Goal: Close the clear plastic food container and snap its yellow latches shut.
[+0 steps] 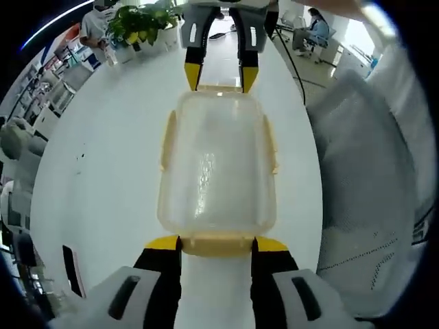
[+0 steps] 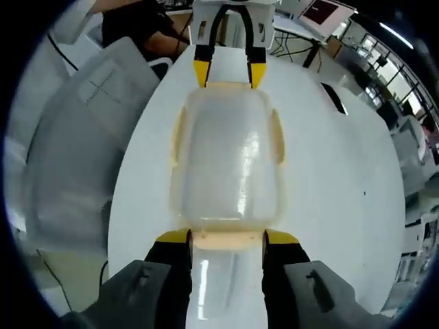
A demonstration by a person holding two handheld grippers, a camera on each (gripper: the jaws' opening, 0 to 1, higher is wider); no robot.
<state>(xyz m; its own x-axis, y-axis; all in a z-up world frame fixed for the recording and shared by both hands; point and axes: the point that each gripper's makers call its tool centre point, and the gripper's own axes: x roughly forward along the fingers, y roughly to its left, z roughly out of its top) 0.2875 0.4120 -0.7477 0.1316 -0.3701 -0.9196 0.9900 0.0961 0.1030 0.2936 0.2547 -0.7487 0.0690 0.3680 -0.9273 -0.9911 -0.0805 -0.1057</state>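
Note:
A clear plastic container (image 1: 216, 164) with its lid on lies lengthwise on the white table (image 1: 110, 157). Yellow latches (image 1: 167, 140) run along its long sides and ends. My left gripper (image 1: 217, 243) stands open at one end, its yellow tips on either side of that end's latch (image 1: 216, 250). At the opposite end my right gripper (image 1: 221, 74) faces it, also open. From the right gripper view the container (image 2: 230, 157) stretches from my right gripper (image 2: 228, 238), whose tips flank the near end latch (image 2: 228, 244), to my left gripper (image 2: 228, 72).
A grey chair back (image 1: 370, 171) stands close beside the table, and shows as the chair (image 2: 75, 137) in the right gripper view. A potted plant (image 1: 140, 24) sits at the table's far end. A small black object (image 1: 68, 264) lies on the table. People sit in the background.

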